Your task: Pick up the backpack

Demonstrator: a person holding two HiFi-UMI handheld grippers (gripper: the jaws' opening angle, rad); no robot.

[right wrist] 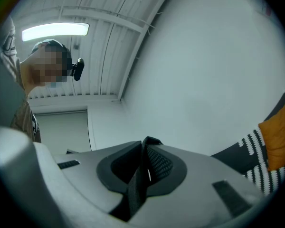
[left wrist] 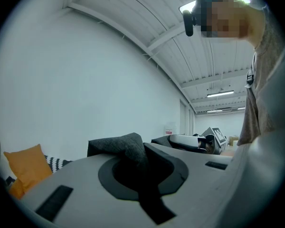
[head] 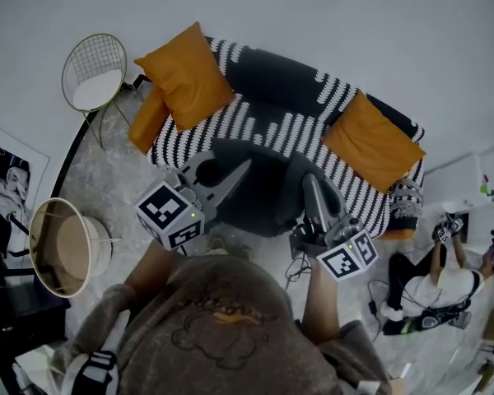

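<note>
Dark grey fabric of the backpack [head: 267,192] fills the centre of the head view, in front of the black-and-white sofa [head: 305,130] with its orange cushions [head: 185,76], between the two grippers. The left gripper [head: 235,171], at centre left, is clamped on a fold of the bag's grey cloth [left wrist: 126,146]. The right gripper [head: 310,183], at centre right, is closed on a black strap [right wrist: 135,189] beside a patch of mesh.

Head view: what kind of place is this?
Probably a staged living-room corner inside an industrial hall: a sofa with orange cushions and a wire chair, under a high ribbed ceiling with strip lights.
</note>
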